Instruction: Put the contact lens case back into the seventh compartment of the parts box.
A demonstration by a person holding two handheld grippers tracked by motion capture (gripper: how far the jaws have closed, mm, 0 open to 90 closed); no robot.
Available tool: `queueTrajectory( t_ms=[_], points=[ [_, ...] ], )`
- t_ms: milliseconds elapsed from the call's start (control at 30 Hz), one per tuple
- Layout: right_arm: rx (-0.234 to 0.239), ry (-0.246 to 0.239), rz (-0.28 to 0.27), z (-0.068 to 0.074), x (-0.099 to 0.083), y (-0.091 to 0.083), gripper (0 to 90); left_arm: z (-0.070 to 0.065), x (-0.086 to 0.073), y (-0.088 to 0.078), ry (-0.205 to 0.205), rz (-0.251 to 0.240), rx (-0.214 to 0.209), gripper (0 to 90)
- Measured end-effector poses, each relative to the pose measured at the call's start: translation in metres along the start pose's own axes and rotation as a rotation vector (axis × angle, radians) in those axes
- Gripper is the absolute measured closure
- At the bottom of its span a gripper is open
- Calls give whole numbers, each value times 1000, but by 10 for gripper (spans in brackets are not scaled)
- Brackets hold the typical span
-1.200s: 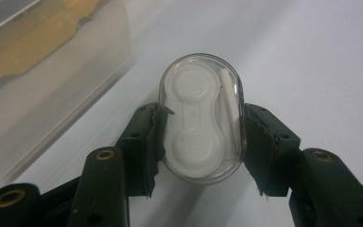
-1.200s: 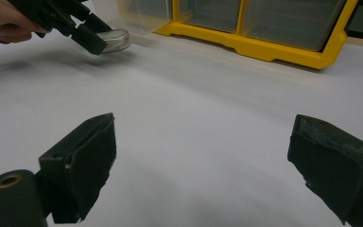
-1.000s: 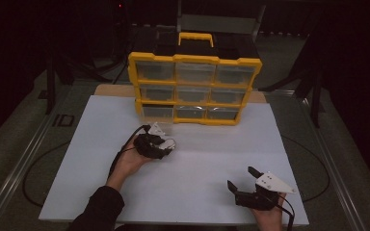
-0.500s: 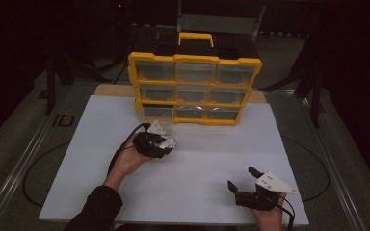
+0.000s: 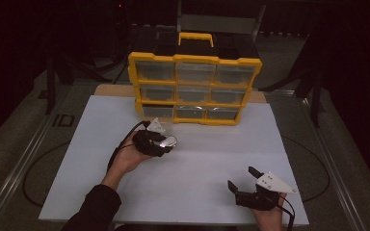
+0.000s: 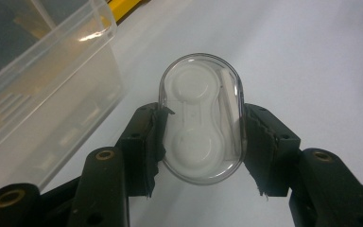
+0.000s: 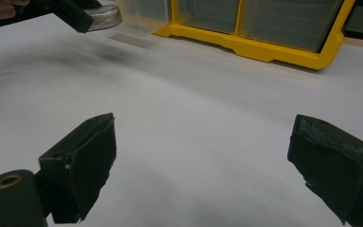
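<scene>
Barely anything shifts over the last second: the left gripper (image 5: 166, 142) creeps a touch toward 12 o'clock, closer to the organizer, and the right one stays parked.

Nearest, at about 5 o'clock on the white table (image 5: 197, 168), the right gripper (image 5: 243, 179) sits low with its jaws spread wide, holding nothing.

Farther in, around 10 o'clock, the left gripper is clamped on a clear oval contact lens case (image 6: 201, 117), pads pressing its long sides, carried just above the table.

Beyond it, a clear drawer (image 6: 42, 90) looks pulled out of the bottom-left slot of the yellow drawer organizer (image 5: 195, 89) at 12 o'clock.

Risk, as far as one can judge: that case is slick and rounded, so it could squirt out of the pads if the grip eases, or clip the drawer rim if it goes in low.
</scene>
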State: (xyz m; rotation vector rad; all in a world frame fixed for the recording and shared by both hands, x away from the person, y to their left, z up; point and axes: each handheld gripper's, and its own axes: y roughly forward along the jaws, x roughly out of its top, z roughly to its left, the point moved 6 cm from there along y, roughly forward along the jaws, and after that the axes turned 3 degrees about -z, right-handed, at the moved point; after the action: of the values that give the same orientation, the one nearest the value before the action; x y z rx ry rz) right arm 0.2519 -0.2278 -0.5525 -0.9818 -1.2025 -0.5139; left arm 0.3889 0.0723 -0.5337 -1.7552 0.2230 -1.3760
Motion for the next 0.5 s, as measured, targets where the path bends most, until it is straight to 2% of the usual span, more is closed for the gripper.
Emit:
queueTrajectory(
  t_ms=[500],
  points=[
    [1,1,1,0,0,0,87,2,8,-10,4,-7,2,501]
  ],
)
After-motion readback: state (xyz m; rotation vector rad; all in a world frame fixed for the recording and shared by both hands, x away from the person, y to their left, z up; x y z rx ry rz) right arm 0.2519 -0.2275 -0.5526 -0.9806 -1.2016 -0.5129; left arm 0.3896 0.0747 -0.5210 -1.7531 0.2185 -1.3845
